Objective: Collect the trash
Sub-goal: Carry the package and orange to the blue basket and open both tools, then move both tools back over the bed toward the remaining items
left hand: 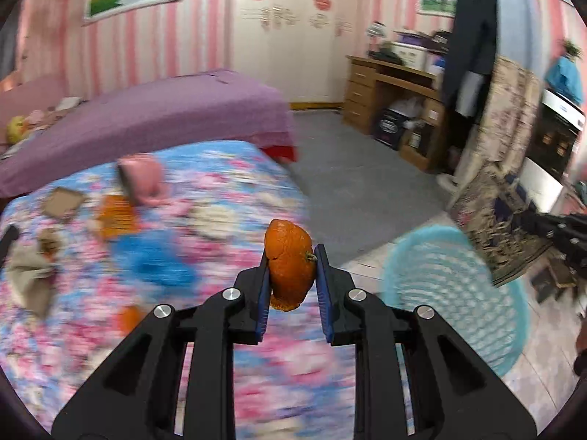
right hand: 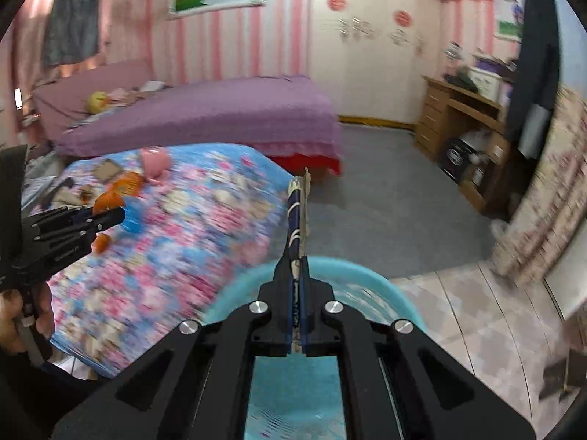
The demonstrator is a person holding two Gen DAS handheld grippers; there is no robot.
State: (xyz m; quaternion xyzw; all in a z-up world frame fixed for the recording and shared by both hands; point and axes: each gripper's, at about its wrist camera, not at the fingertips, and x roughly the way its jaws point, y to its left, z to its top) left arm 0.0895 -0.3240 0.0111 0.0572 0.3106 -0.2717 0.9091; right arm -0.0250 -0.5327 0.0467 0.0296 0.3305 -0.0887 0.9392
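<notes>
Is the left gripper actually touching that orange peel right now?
Touching. In the left wrist view, the left gripper has both blue pads pressed against the sides of the orange peel, holding it up off the flowered bedspread.

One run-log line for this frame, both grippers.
left gripper: shut on orange peel | right gripper: shut on flat wrapper | blue basket: under right gripper | more litter on bed
</notes>
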